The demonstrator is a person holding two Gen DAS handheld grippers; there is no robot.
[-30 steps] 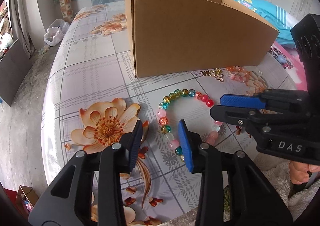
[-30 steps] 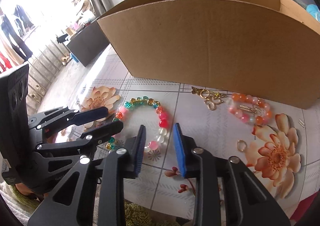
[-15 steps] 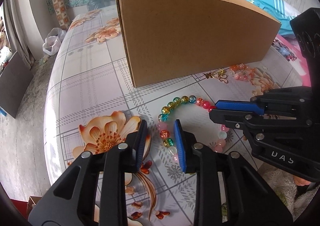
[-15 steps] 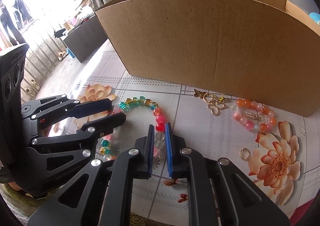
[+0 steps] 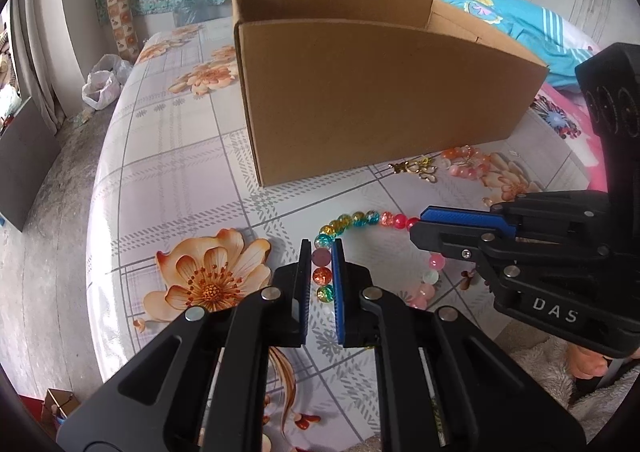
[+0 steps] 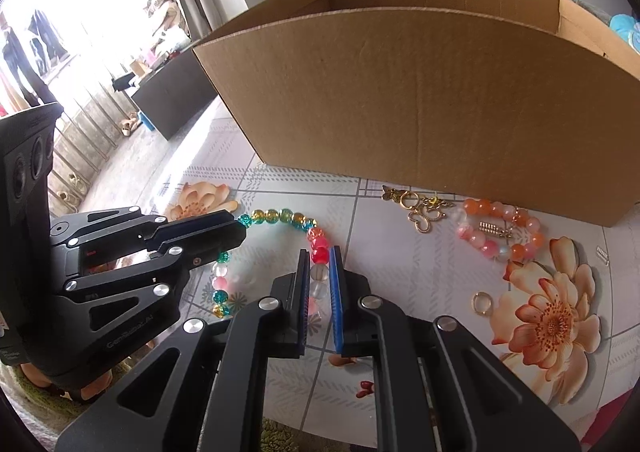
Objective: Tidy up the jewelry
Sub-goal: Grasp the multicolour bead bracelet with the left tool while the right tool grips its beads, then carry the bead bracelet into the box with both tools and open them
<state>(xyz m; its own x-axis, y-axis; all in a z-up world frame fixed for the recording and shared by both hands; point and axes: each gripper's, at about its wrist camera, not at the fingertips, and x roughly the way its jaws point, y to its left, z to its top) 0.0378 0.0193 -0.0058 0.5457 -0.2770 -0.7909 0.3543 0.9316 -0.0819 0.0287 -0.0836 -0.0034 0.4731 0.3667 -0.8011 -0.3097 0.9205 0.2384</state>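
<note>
Both tongs are down on the multicoloured bead bracelet (image 5: 362,222) now, one on each side of the loop; the left tongs (image 5: 321,252) are pinched on its left run, a mauve bead and an orange one squeezed between the blue pads; the right tongs (image 6: 319,258) are clamped on the opposite run, a red bead and a clear one caught between the fingers; the bracelet lies flat on the flower-print worktop (image 5: 172,172), just in front of the open cardboard box (image 5: 380,100); further right, close to the box's near wall, sits an orange-and-pink bracelet (image 6: 502,230), with a small gold charm cluster (image 6: 420,208) just beside it; a lone gold ring (image 6: 482,304) lies nearer the camera, next to a printed blossom; a tiny silver clasp piece (image 6: 602,254) rests at the far right edge; from the left wrist view the right tongs cross in sideways over the beads.
</note>
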